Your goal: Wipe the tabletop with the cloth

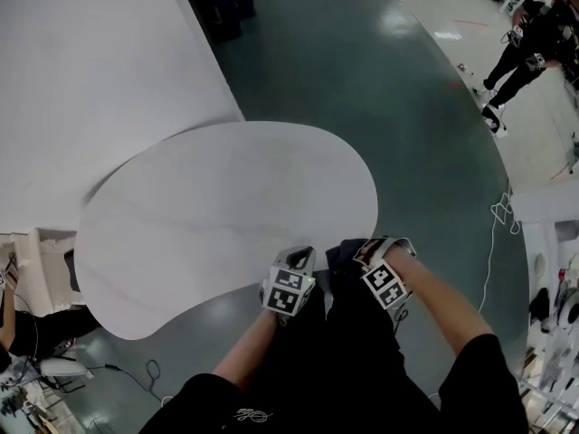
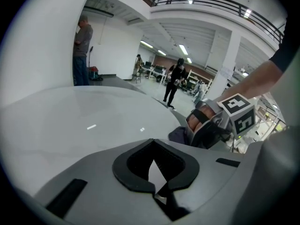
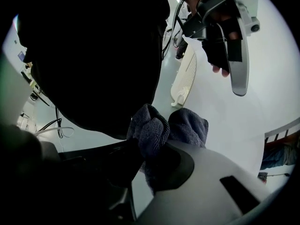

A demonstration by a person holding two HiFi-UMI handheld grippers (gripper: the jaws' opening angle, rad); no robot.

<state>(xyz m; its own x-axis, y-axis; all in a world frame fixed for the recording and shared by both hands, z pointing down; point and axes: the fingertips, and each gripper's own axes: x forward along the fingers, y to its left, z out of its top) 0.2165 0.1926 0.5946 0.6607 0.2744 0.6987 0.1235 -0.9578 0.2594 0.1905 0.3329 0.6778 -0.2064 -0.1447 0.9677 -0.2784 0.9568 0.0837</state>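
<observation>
step: start of the wipe, by my read. cloth is gripped but no stroke shows yet. right claw (image 3: 151, 159) is clamped on a bunched fold of the dark blue-grey terry cloth (image 3: 157, 128), which bulges past the jaws in two soft lumps. left claw (image 2: 154, 184) has its jaws closed together on nothing. both sit at the near edge of the white kidney-shaped counter (image 1: 226, 206); cannot tell whether the cloth touches it. next move calls for pressing the cloth flat and sweeping outward.
</observation>
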